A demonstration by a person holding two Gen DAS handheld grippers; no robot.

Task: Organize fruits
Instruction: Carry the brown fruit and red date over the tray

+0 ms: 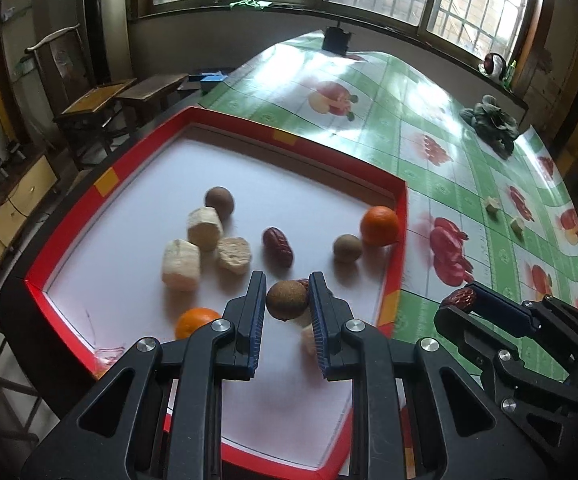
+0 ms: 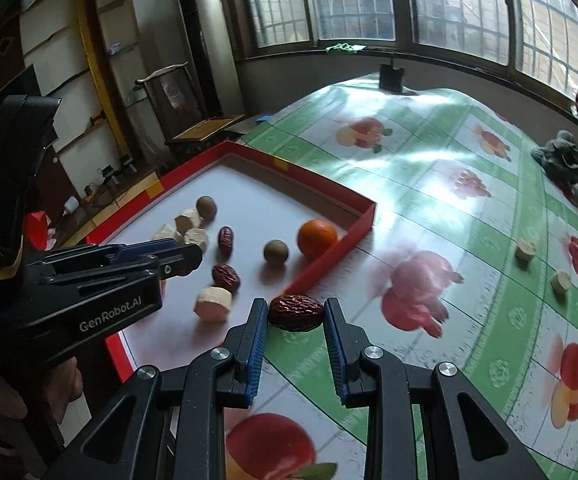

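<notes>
Gripping a round brown fruit (image 1: 287,301) between its fingers, the left gripper (image 1: 287,312) hangs over the near part of the red-rimmed tray (image 1: 399,240), while the right gripper (image 2: 295,322) pinches a wrinkled red date (image 2: 296,312) just outside the tray's corner, above the fruit-print tablecloth (image 2: 469,208). Farther in the tray lie another date (image 1: 277,246), pale chunks (image 1: 205,229) and an orange (image 1: 379,225); two more chunks (image 2: 525,249) sit apart on the cloth.

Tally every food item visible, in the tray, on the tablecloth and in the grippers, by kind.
Brown round fruits: 3, one held by the left gripper
Oranges: 2
Red dates: 3, one held by the right gripper
Pale chunks: 6, two on the tablecloth
Total: 14
</notes>
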